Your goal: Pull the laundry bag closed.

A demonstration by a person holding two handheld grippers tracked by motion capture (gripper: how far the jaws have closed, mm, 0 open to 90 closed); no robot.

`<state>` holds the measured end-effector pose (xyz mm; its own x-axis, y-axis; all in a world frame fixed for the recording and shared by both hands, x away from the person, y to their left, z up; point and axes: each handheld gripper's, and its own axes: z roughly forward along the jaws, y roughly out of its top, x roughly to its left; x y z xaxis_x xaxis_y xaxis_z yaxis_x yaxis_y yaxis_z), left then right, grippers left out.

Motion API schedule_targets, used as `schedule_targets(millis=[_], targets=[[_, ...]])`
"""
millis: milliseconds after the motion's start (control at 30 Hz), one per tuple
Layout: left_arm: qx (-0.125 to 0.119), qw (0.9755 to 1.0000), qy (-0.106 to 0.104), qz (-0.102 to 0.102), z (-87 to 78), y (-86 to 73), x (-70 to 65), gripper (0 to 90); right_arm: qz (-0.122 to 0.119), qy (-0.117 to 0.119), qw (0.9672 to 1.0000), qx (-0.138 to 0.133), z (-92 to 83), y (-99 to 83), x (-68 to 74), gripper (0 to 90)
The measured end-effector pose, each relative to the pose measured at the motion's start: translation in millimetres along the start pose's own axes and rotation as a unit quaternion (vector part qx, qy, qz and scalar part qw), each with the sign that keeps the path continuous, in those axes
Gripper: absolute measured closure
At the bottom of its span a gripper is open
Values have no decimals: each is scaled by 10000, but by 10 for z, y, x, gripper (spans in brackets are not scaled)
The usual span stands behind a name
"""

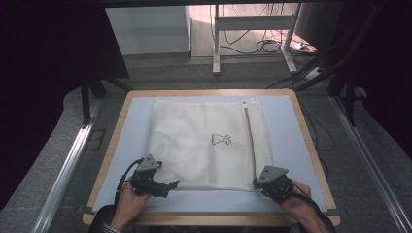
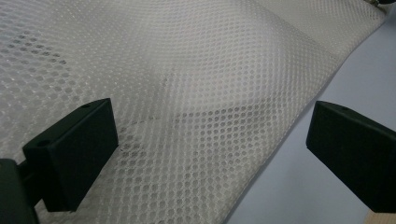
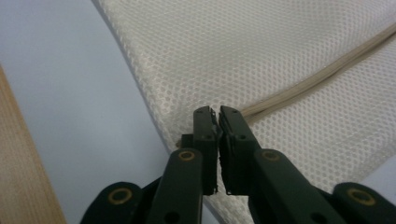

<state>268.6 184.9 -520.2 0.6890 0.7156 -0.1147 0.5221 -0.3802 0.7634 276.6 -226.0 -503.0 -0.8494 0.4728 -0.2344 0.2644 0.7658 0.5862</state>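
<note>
A white mesh bag (image 1: 194,155) lies flat on the pale blue mat (image 1: 286,145), with a small black drawing (image 1: 221,139) on it and a beige zipper (image 1: 250,141) running front to back near its right side. My left gripper (image 1: 171,188) is at the bag's near left corner. Its jaws stand wide open (image 2: 210,135) over the mesh (image 2: 187,70) and hold nothing. At the near edge my right gripper (image 1: 256,183) is shut (image 3: 218,114) where the zipper (image 3: 327,70) ends, pinching the mesh bag (image 3: 280,46) there.
The mat covers a wooden table whose rim (image 1: 311,145) shows on all sides. Bare mat borders the bag to the left, right and front. On the floor beyond stand a desk frame (image 1: 216,43) and cables (image 1: 272,46). Metal rails (image 1: 68,160) flank the table.
</note>
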Motion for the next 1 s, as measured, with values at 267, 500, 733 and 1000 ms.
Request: schedule_targets(millis=[267,500,733,1000], targets=[[6,9998,-70,169,34,71,-109,14,67,16,10000,-46,-5,-2,-6,855],[19,9991,31,414,29,145,-206,126,326,137,9992,-162,-29,-20,-61,852],[-197,9987,-168,441,5,209,-235,235,381,170,9991,-119,-24,-33,-70,852],[-252,9983,-323,406,21,264,-226,318,361,153,9992,-64,-22,-35,-67,852]])
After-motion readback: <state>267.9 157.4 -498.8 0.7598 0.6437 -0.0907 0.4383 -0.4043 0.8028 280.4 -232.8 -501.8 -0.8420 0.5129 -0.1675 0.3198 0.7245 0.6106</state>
